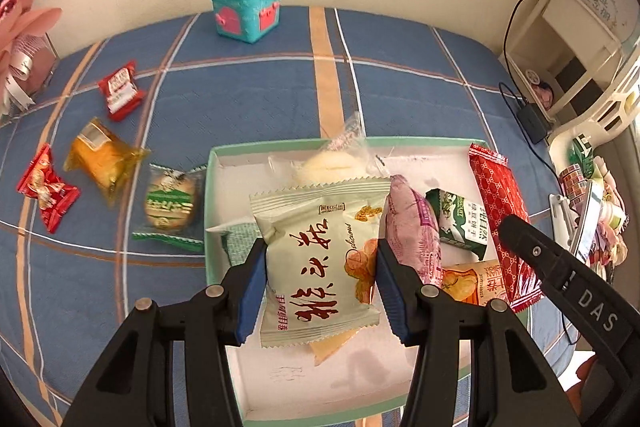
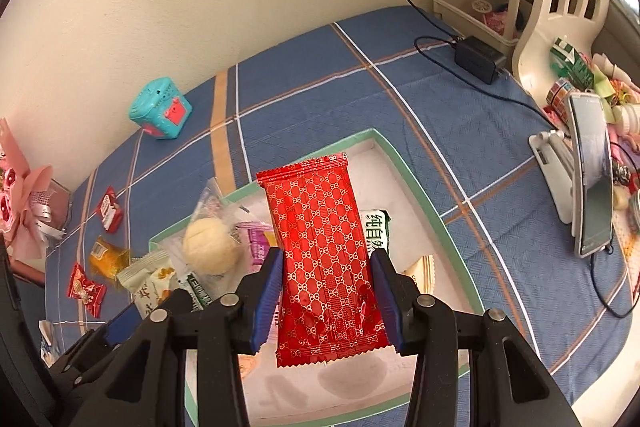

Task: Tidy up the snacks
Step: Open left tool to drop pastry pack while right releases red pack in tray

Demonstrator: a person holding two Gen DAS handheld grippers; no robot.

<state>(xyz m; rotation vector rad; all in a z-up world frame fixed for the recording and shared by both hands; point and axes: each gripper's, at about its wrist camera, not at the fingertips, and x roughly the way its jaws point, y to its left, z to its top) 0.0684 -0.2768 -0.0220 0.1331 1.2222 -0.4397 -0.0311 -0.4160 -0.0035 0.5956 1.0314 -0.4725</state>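
Both tools are loaded and over the box (image 1: 212, 187), the shallow green-rimmed cardboard tray on the blue plaid bed (image 1: 248, 99). Left tool (image 1: 320, 283) is clamped on a cream pastry packet (image 1: 316, 263) with red Chinese lettering, pads pressing its two side edges. Right tool (image 2: 326, 293) is clamped on a long red patterned wafer packet (image 2: 324, 259), pads on its lower half, the upper part sticking out free.

Risks: the two tools sit close together, the right one showing at the edge of the left view, so they may knock each other on release. The slick foil packets may slip or twist in an edge-only grip. The box is already crowded with a bun (image 2: 210, 247), a purple packet (image 1: 412, 227) and a green packet (image 1: 460, 223), so dropping on top may push something over the low rim. Four snacks still lie loose on the bed left of the box, including a green-wrapped biscuit (image 1: 170, 203) just beside its wall.

Pose: both tools point steeply down at the box interior, fingers roughly level with each other.
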